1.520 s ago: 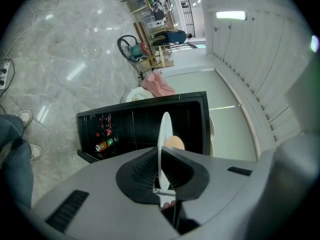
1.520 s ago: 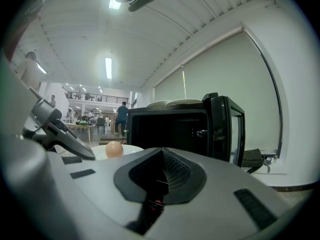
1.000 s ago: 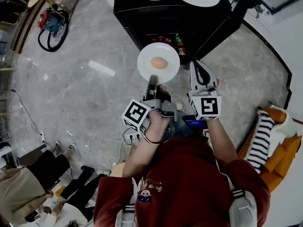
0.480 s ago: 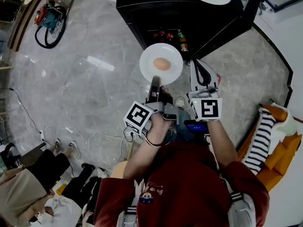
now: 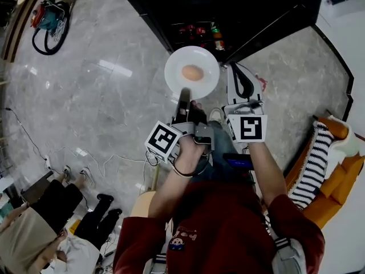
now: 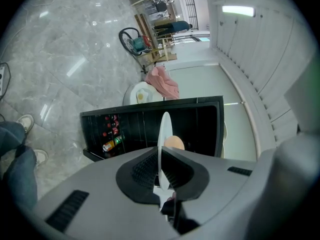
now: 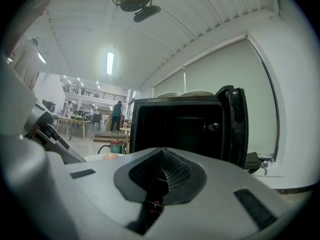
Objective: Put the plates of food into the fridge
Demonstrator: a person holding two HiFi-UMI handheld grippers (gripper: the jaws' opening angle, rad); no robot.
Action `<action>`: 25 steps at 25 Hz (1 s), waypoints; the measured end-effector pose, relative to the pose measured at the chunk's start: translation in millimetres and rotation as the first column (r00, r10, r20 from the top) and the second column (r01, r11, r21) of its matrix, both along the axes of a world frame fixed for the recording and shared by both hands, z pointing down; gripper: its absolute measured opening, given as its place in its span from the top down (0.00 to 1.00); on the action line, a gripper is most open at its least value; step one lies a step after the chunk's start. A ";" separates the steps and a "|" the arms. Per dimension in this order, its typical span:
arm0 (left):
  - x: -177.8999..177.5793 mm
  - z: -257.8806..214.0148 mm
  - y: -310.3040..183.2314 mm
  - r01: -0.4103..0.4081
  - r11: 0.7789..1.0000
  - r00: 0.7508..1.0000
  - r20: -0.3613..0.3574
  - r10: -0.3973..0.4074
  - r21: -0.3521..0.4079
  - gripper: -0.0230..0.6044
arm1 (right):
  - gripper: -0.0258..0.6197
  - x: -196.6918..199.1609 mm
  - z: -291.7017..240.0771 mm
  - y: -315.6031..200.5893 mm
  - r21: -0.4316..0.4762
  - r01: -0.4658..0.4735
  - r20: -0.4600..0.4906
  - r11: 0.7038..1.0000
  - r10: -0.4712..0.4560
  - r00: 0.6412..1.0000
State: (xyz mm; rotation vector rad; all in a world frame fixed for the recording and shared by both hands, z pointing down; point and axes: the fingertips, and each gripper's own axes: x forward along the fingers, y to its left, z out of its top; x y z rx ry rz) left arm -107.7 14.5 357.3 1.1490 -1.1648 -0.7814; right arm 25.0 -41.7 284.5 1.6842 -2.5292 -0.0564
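A white plate carrying a round tan piece of food is held level over the floor. My left gripper is shut on its near rim. In the left gripper view the plate stands edge-on between the pads, the food just behind it. The black fridge stands open right ahead of the plate, with bottles on a low shelf. My right gripper hovers beside the plate on its right, shut and empty; its jaws face the dark fridge interior.
The fridge door hangs open at the right. Another plate and a pink cloth lie beyond the fridge. A vacuum cleaner sits far left, cables trail on the floor, seated people lower left, an orange seat at right.
The plate stays gripped and has edged slightly toward the fridge. The view has shifted, so the plates on the fridge top have slid out of the frame.
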 end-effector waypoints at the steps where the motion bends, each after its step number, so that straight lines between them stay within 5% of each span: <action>1: 0.2 4.1 0.0 0.004 1.000 1.000 -0.001 -0.004 -0.002 0.94 | 0.95 1.2 4.4 0.1 -0.002 -0.001 -0.007 1.000 0.001 1.000; 25: 17.7 87.6 -51.6 0.114 0.991 0.992 -0.057 -0.110 0.076 0.94 | 0.95 28.0 100.6 -30.4 0.028 -0.007 0.048 1.000 0.006 0.999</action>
